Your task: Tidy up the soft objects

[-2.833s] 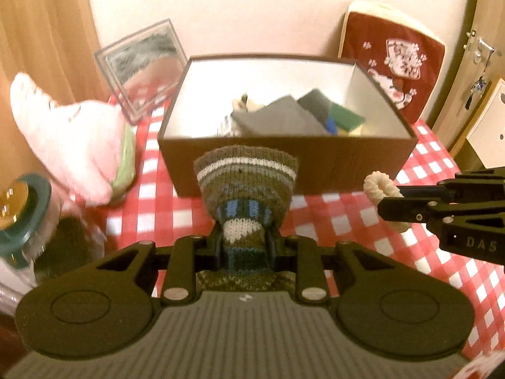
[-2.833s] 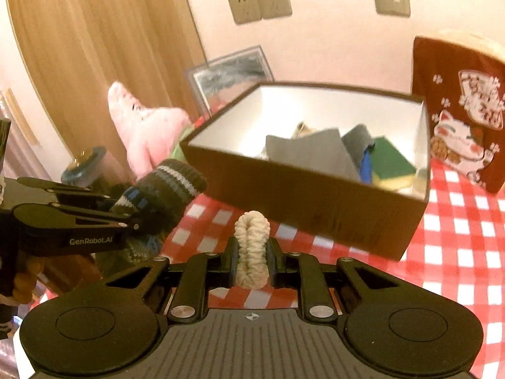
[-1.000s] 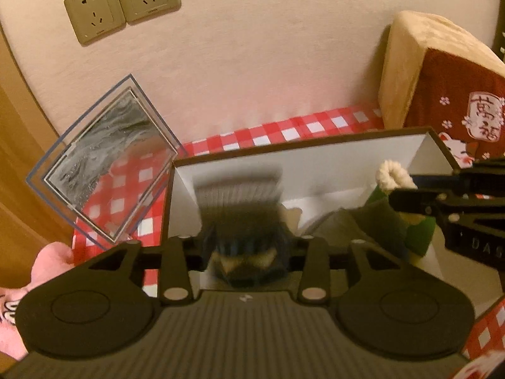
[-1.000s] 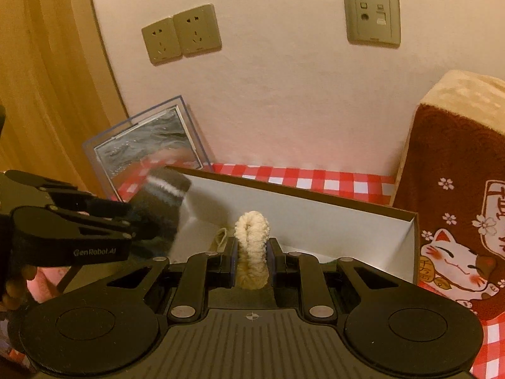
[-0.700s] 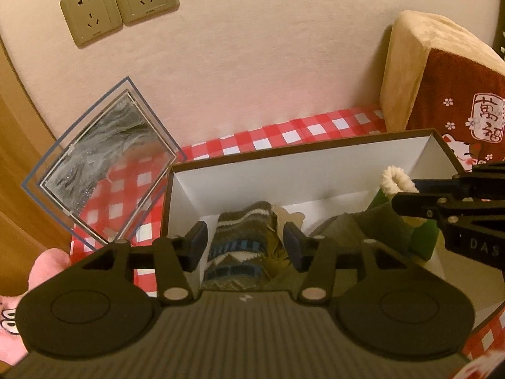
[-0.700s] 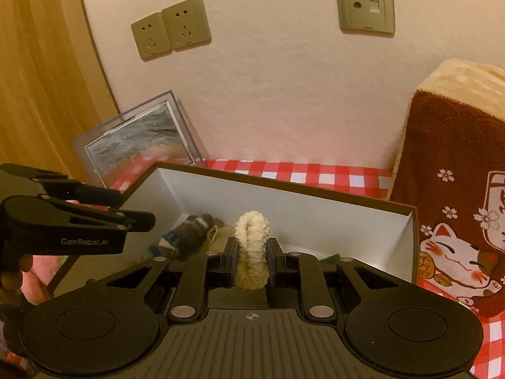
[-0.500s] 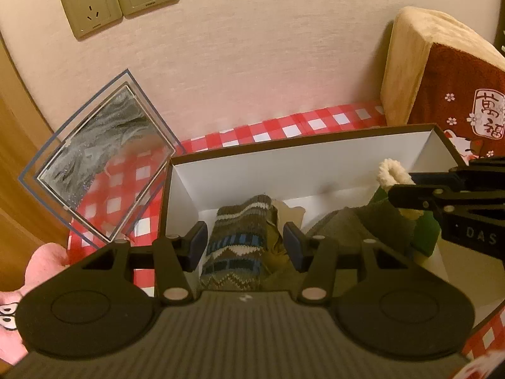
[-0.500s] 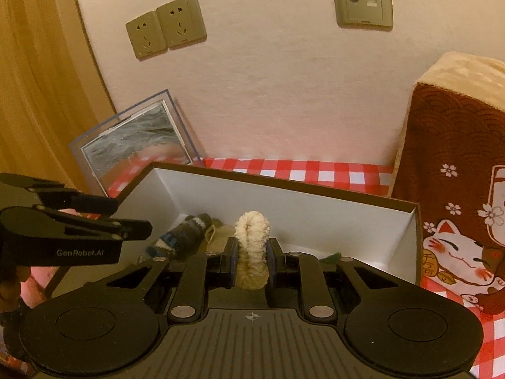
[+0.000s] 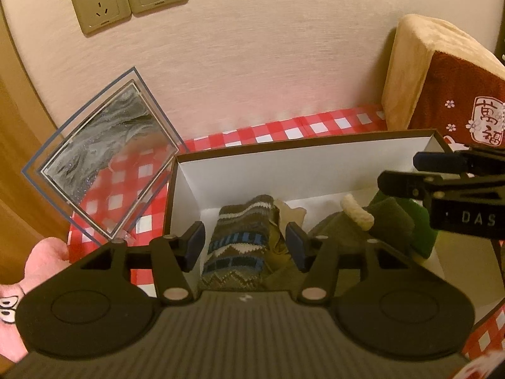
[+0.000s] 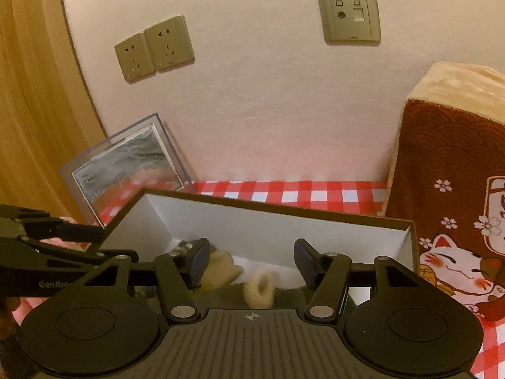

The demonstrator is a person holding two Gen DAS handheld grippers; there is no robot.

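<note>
A brown box (image 9: 303, 145) with white inner walls (image 10: 277, 230) stands on the checked cloth. A striped knitted sock (image 9: 240, 240) lies loose in its left end, below my left gripper (image 9: 244, 246), whose jaws are opening clear of it. A cream fluffy ring (image 10: 258, 289) lies free on grey cloth in the box under my right gripper (image 10: 251, 262), whose jaws are opening with nothing pressed between them. In the left wrist view the cream ring (image 9: 356, 211) rests by a green item (image 9: 419, 227), beneath the right gripper (image 9: 407, 170).
A clear-framed picture (image 9: 104, 164) leans on the wall left of the box. A red and tan cat cushion (image 10: 457, 208) stands at the right. A pink plush toy (image 9: 22, 281) lies at the lower left. Wall sockets (image 10: 154, 50) sit above.
The left gripper let go of the knitted sock, which dropped into the box. The right gripper, shut on the cream ring until half a second ago, has spread and the ring has fallen into the box.
</note>
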